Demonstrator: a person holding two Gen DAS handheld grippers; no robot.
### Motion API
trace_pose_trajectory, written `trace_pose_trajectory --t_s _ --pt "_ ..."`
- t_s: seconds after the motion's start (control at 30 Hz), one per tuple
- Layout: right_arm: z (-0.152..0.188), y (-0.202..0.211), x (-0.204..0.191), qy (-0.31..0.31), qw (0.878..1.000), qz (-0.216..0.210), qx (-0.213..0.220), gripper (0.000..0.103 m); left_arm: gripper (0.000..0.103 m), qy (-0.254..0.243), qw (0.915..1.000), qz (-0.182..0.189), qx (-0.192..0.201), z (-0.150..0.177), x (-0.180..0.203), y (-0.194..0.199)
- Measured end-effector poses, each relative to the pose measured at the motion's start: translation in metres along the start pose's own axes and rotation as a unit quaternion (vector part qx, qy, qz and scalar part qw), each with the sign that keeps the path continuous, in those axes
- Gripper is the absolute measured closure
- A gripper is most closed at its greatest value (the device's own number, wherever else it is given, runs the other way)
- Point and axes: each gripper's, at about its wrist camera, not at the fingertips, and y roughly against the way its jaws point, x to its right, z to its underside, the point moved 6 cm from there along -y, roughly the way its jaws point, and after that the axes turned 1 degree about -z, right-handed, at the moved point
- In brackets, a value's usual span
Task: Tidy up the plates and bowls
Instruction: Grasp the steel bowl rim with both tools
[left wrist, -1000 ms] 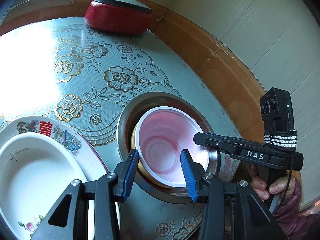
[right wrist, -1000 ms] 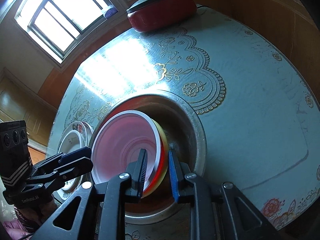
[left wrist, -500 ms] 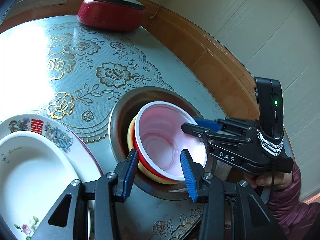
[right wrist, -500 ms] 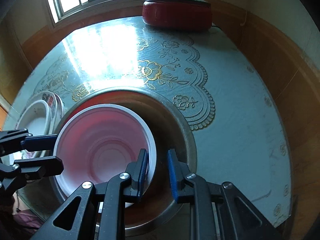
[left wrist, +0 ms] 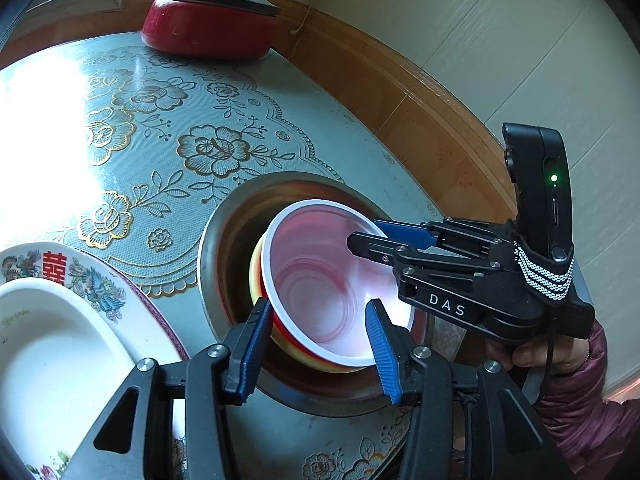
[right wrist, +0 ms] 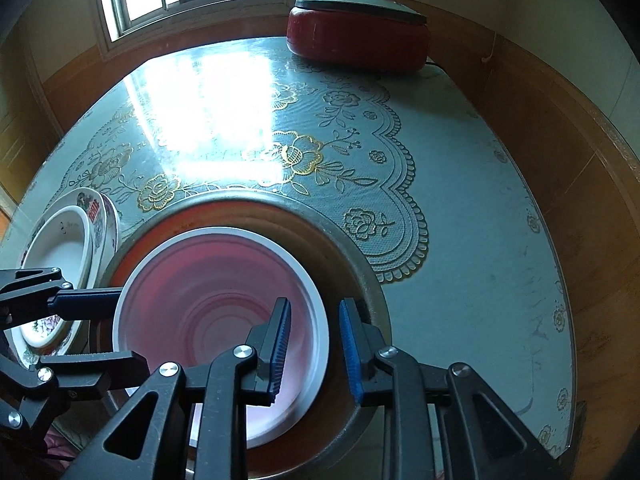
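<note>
Change: right gripper (right wrist: 314, 344) opens, lets go of the bowl (right wrist: 216, 312) rim; bowl now sits nested in metal basin (right wrist: 360, 280).
Left gripper (left wrist: 316, 344): opening, empty.
Meaning: bowl stacked.

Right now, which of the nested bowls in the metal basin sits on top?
The pale pink-tinted bowl with the white rim sits on top; the red and yellow bowls show only as rim edges beneath it.

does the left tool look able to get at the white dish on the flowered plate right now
Probably yes: the white dish lies uncovered just beside the left tool, whose jaws are opening and hold nothing. The right tool is over the bowl, out of the way.
</note>
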Motion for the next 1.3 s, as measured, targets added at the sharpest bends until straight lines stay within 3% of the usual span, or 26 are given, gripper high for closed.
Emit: trace_pose_trajectory --t_s 0.1,0.3,0.53,0.87,1.3 --pt "0.000 0.006 0.005 -0.023 1.000 -0.017 0.008 0.073 0.047 -0.002 1.0000 -0.006 0.006 -0.001 0.000 0.002" --pt "0.002 0.016 0.018 -0.074 0.995 -0.054 0.029 0.073 0.046 0.000 0.9998 -0.011 0.017 -0.002 -0.003 0.010" --pt "0.001 0.028 0.034 -0.117 0.989 -0.067 0.056 0.072 0.046 0.000 0.9993 -0.017 0.032 -0.005 -0.005 0.021" --pt "0.014 0.034 0.054 -0.173 0.979 -0.085 0.060 0.072 0.055 0.011 0.9980 -0.044 0.044 -0.014 -0.021 0.030" --pt "0.036 0.031 0.057 -0.189 0.978 -0.082 0.043 0.074 0.062 0.009 0.9955 -0.087 0.037 -0.018 -0.042 0.023"
